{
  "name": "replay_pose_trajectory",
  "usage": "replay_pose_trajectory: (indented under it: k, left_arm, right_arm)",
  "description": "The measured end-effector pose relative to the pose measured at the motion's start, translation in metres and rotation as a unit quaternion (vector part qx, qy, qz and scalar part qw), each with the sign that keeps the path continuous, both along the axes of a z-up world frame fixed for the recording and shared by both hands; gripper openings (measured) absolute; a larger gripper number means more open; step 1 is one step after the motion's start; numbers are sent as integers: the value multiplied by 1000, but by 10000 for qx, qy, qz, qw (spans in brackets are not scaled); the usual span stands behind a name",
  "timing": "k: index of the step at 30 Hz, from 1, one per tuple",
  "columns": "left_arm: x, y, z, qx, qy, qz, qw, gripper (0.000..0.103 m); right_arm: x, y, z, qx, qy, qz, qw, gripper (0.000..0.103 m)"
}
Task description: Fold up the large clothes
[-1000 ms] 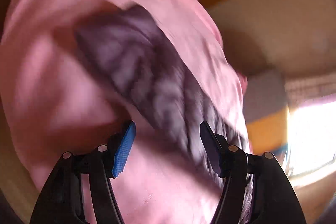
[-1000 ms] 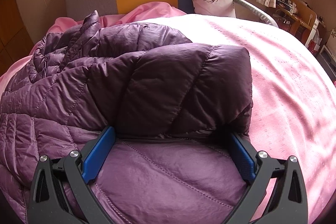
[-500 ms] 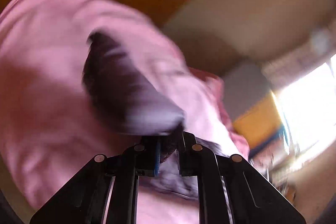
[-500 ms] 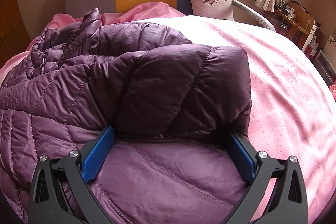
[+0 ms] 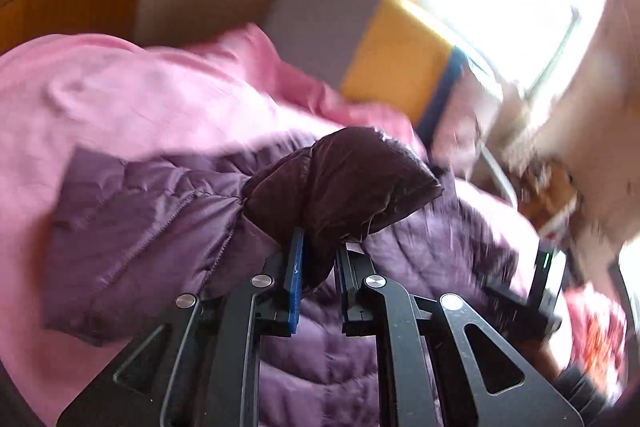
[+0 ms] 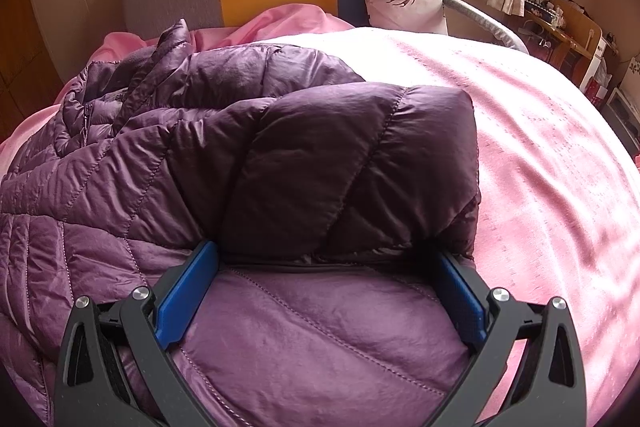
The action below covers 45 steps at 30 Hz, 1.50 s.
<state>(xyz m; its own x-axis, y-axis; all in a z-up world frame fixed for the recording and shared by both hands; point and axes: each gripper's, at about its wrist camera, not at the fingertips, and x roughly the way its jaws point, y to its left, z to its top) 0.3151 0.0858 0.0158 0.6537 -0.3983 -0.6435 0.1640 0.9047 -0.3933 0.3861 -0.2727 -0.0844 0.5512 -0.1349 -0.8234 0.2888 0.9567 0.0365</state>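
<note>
Left gripper [image 5: 318,259]: fingers nearly closed, pinching a fold of the quilted purple puffer jacket [image 5: 344,183].
Right gripper [image 6: 320,291]: fingers spread wide — gripping nothing, jacket [image 6: 280,167] between them.
Bed — pink cover [image 6: 540,147]: jacket lies on it.

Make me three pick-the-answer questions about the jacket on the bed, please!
1. Where does the jacket lie?
A. on the pink bedspread
B. on the floor
C. on a chair

2. What colour are the gripper pads?
A. red
B. blue
C. green

3. What is the left gripper doing?
A. standing wide open
B. pinching a fold of the jacket
C. holding the pillow

Answers:
1 A, pink cloth shows around the jacket.
2 B, both views show blue pads.
3 B, dark purple padding is squeezed between its nearly shut jaws, while the right gripper stands wide open over the jacket.
</note>
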Motion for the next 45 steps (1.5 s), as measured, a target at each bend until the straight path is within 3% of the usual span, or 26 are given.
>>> replay_pose_trajectory:
  k: [1,6,7,8,10,12,16,20,24,27,28,31,33,36,39,45]
  left_arm:
    - [0,-11,-8,74,116,-127,9998,21]
    - [0,-32,-37,495,356,-373,9974,32]
    - [-5,-31,-39,474,338,-421,9974,42]
    - [-6,-31,-39,429,315,-474,9975,61]
    - [-12,-29,-36,312,180,-497,9981,83]
    - [-11,-31,-36,367,127,-494,9980,83]
    - [-20,-28,-33,256,80,-505,9984,83]
    - [-35,-19,-29,168,-50,-375,9991,83]
    - [-52,-1,-31,144,-61,-185,9997,83]
    - [-57,9,-38,206,31,-60,9998,83]
    - [-57,13,-42,207,107,0,9997,83]
    - [-56,22,-48,130,261,148,9995,83]
    - [-54,25,-49,107,298,201,9993,82]
    - [-46,24,-50,270,401,393,9981,82]
    - [-35,23,-48,300,512,601,9964,80]
    - [-9,18,-47,559,656,927,9920,80]
  right_arm:
    - [0,0,0,3,-1,-1,10000,101]
    - [0,-3,0,48,7,7,10000,101]
    - [1,-4,0,53,16,17,10000,101]
    - [1,-4,2,42,32,33,10000,101]
    - [3,-4,7,12,53,66,10000,101]
    - [0,3,22,-34,-119,139,9998,101]
    - [-8,36,58,463,-662,732,9940,101]
    - [-4,102,77,1522,-671,1995,9657,100]
    - [4,171,69,2021,-370,2665,9417,93]
    - [15,211,51,2131,-72,2750,9375,78]
    - [17,221,45,2127,75,2761,9373,67]
    - [17,240,44,1819,188,2868,9404,19]
    - [13,239,62,1680,-59,2813,9448,11]
    - [7,225,101,1398,-648,2734,9495,10]
    - [1,195,138,1437,-1192,2463,9510,10]
    - [-9,118,170,1548,-1813,1543,9588,10]
